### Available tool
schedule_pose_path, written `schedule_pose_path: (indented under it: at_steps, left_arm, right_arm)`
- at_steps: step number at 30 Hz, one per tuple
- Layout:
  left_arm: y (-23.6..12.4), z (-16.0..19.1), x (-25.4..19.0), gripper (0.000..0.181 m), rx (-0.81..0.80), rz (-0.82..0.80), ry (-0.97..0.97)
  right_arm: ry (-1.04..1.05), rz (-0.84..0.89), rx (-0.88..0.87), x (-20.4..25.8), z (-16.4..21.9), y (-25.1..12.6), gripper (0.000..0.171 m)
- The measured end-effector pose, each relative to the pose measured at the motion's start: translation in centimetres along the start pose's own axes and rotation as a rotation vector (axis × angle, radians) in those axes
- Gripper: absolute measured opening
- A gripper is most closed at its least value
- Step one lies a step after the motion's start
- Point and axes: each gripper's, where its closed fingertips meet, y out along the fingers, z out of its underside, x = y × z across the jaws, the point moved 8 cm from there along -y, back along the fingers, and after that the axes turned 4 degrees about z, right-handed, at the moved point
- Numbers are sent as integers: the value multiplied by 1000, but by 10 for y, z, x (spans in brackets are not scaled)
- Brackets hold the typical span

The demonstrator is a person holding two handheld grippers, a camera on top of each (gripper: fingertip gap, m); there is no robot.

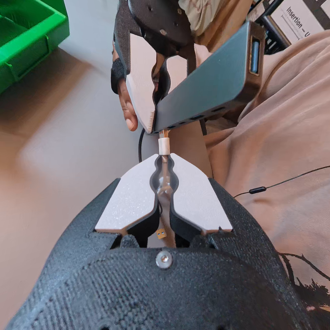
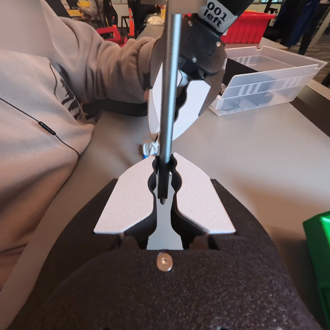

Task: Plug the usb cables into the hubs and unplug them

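Observation:
My left gripper (image 1: 164,155) is shut on a white USB cable (image 1: 164,145) just behind its plug. The plug's metal tip (image 1: 164,133) sits at a port on the near edge of a grey hub (image 1: 207,85); part of the metal still shows. My right gripper (image 2: 165,157) is shut on the grey hub (image 2: 168,89), seen edge-on and held up in the air above the table. In the left wrist view the right gripper (image 1: 151,114) grips the hub's near left corner. The rest of the white cable (image 2: 150,148) lies bundled on the table below. The left gripper (image 2: 171,107) shows behind the hub.
A green bin (image 1: 26,44) stands at the left of the left wrist view and shows at the right edge of the right wrist view (image 2: 317,250). A clear plastic tray (image 2: 267,80) stands on the table behind. The person's beige sleeve (image 2: 44,107) is close by. A second USB plug (image 1: 160,234) lies below. Only a small space, under 4 cm, lies between the two pairs of fingers.

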Motion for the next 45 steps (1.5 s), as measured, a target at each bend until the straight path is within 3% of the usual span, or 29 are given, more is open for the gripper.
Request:
schedule_pose_path:
  at_steps: [11, 16, 23, 32, 39, 45]
  left_arm:
    - [12, 7, -2, 6, 64, 22, 11]
    - [5, 9, 2, 6, 79, -19, 8]
    - [2, 10, 4, 6, 72, -36, -6]
    - [10, 4, -2, 6, 16, -159, 278]
    - [18, 5, -3, 5, 51, -109, 246]
    - [11, -1, -12, 6, 103, -185, 261]
  right_arm:
    - [-27, -99, 231, 14, 18, 21, 10]
    - [8, -35, 90, 5, 7, 12, 13]
    - [-9, 11, 25, 3, 7, 11, 10]
    - [45, -23, 45, 1, 8, 4, 10]
    - [-39, -74, 211, 13, 22, 24, 9]
    - [-34, -55, 165, 10, 15, 25, 10]
